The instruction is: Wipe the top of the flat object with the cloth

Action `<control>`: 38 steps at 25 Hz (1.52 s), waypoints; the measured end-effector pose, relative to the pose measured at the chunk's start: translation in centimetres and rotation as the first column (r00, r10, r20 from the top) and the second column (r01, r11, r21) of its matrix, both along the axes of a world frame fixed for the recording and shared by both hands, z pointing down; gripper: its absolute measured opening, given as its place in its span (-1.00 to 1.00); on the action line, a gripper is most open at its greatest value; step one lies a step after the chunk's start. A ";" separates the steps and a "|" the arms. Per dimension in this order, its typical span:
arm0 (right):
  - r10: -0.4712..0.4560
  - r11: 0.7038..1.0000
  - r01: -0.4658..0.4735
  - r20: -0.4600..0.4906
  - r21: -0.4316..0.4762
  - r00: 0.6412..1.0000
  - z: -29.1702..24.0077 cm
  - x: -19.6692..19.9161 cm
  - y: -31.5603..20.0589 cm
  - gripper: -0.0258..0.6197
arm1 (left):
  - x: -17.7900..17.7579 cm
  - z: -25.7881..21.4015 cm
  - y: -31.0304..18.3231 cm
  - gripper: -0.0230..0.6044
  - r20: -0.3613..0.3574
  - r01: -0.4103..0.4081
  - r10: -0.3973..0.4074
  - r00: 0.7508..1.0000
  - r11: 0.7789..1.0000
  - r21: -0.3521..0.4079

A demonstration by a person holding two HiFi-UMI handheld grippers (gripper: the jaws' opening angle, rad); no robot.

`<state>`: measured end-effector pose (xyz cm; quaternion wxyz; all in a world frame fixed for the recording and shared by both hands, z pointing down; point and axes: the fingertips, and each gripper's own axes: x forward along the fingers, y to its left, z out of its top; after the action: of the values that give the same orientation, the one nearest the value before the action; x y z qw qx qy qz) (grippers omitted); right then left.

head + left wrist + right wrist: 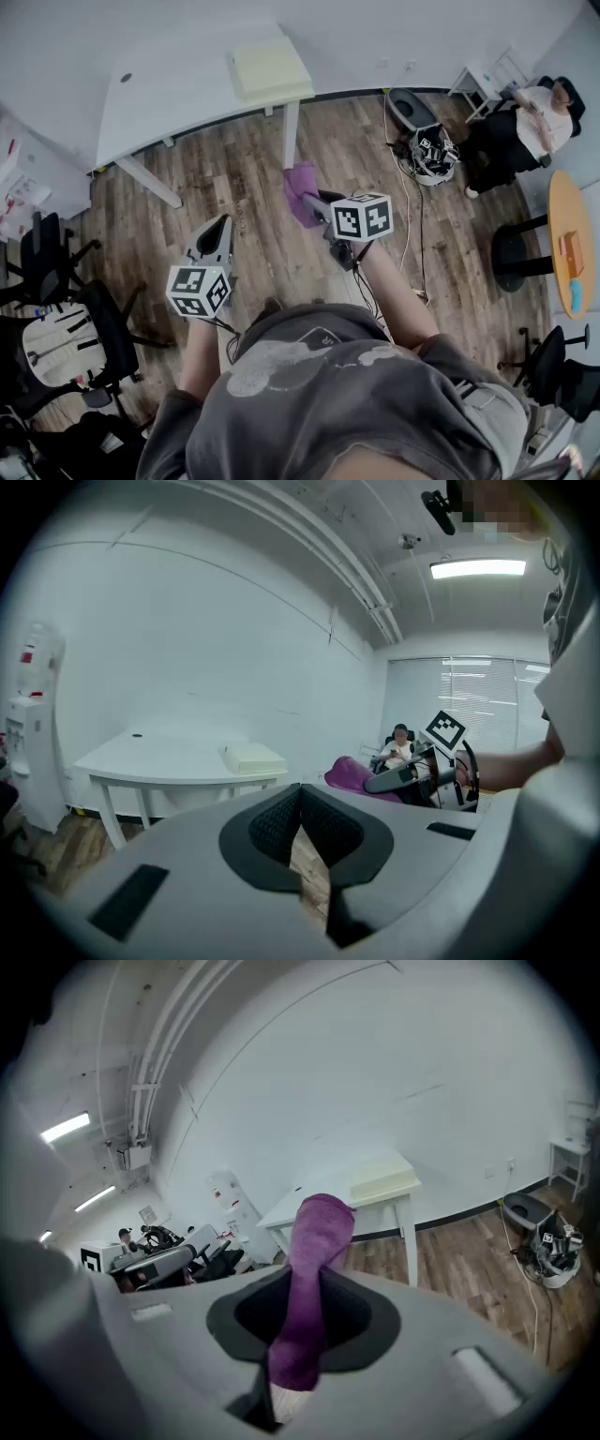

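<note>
A pale yellow flat object (270,67) lies at the right end of a white table (169,89), well ahead of me. My right gripper (312,200) is held over the wooden floor, short of the table, shut on a purple cloth (299,189). In the right gripper view the cloth (314,1269) stands up between the jaws, with the flat object (384,1183) far behind it. My left gripper (218,230) hangs lower left, shut, with nothing in it. The left gripper view shows its pads (281,822) meeting, the flat object (253,758) and the cloth (349,774) beyond.
Black office chairs (66,309) crowd the left side. A bin (410,108) and a tangle of cables (431,155) lie on the floor to the right. A person (530,127) sits at the back right near a round wooden table (574,234).
</note>
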<state>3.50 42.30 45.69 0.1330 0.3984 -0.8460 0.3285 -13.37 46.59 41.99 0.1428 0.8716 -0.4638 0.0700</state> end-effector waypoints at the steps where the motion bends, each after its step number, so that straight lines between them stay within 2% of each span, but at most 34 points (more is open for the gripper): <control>1: 0.002 1.000 -0.002 0.001 -0.001 1.000 0.0 -0.2 0.0 -0.69 | -0.1 0.0 -0.1 -0.93 -0.002 -0.002 0.002 1.000 1.000 0.002; 13: 0.027 1.000 -0.028 -0.022 -0.008 0.999 0.7 -2.3 -0.7 -0.69 | -2.5 0.6 -1.8 -0.93 -0.036 -0.024 0.024 0.999 1.000 -0.005; 19: 0.062 0.998 -0.062 0.007 -0.022 0.998 1.9 -4.7 -1.7 -0.69 | -4.4 2.6 -1.4 -0.93 -0.085 -0.036 0.031 0.996 0.998 -0.061; 26: 0.095 0.995 -0.094 0.012 -0.021 0.995 2.3 -7.5 -3.4 -0.69 | -7.5 4.2 -3.0 -0.93 -0.084 -0.050 0.043 0.996 0.995 -0.087; 32: 0.120 0.992 -0.120 0.011 -0.044 0.993 2.9 -6.5 -4.9 -0.69 | -8.0 4.5 -5.4 -0.93 -0.089 -0.048 0.041 0.995 0.995 -0.083; 38: 0.118 0.992 -0.114 0.055 -0.060 0.991 4.0 -5.3 -10.0 -0.69 | -7.7 5.5 -9.2 -0.93 -0.079 0.005 -0.013 0.997 0.995 -0.101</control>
<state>-1.81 32.27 49.71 0.1000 0.4331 -0.8152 0.3712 -21.04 37.40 47.45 0.2053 0.8632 -0.4576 0.0578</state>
